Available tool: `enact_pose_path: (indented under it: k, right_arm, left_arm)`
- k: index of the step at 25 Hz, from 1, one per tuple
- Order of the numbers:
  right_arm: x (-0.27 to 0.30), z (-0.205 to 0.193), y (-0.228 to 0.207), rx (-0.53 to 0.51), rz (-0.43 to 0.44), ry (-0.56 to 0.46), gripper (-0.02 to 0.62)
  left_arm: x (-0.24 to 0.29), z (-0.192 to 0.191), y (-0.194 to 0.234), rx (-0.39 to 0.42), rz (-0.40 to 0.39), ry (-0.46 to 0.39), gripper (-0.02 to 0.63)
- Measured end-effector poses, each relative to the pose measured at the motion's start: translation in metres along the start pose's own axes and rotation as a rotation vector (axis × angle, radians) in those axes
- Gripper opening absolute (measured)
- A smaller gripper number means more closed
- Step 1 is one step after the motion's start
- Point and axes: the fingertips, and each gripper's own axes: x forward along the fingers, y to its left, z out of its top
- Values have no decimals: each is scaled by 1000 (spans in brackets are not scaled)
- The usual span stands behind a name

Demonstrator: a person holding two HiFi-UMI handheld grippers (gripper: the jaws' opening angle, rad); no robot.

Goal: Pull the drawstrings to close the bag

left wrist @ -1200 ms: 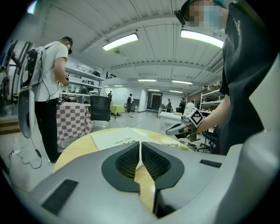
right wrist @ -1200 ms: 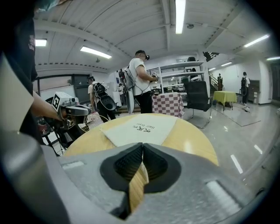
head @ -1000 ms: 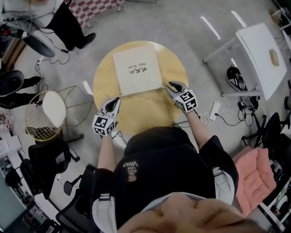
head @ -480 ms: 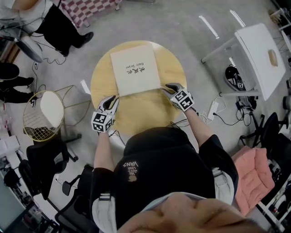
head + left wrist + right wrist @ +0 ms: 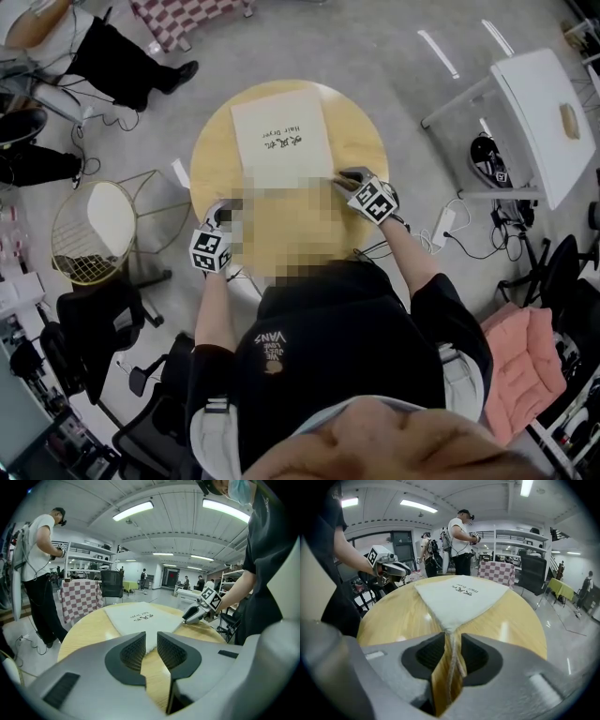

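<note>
A white cloth bag (image 5: 279, 139) with a line of dark print is laid flat on the far half of a round wooden desk (image 5: 361, 141). Its near edge is turned toward the person. In the head view part of that edge is hidden by a mosaic patch.

The right claw (image 5: 451, 641) is set at the bag's near right corner. Its jaws are drawn close about the drawstring (image 5: 452, 663), which is seen running from the corner down through the gap. The corner is pulled out to a point (a thin strip of wood shows beside the cord).

The left claw (image 5: 149, 639) is held low over the desk at the bag's near left corner. Its jaws are parted by a narrow slit only. The edge of the bag is seen at the top of that slit and bare wood below it. No cord can be made out there, and whether the cloth is touched cannot be told.

The two claws are kept well apart, one at each near corner, both pointed away from the person.

A gold wire basket (image 5: 89, 234) is seen on the floor to the left of the desk. A white table (image 5: 544, 112) stands off to the right.
</note>
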Motion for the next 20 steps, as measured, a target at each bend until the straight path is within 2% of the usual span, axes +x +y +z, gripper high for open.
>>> enact_pose_path:
  k: [5, 7, 16, 20]
  right_arm:
    - [2, -4, 0, 6, 4, 3, 96]
    - [2, -3, -2, 19, -3, -8, 29]
    - [4, -4, -3, 30, 2, -9, 29]
    - [4, -4, -4, 32, 5, -4, 15]
  left_arm:
    - [-3, -4, 2, -19, 13, 0, 86]
    - [-4, -6, 3, -24, 14, 1, 86]
    - [-2, -9, 7, -40, 18, 5, 86]
    - [0, -14, 13, -14, 31, 28, 89]
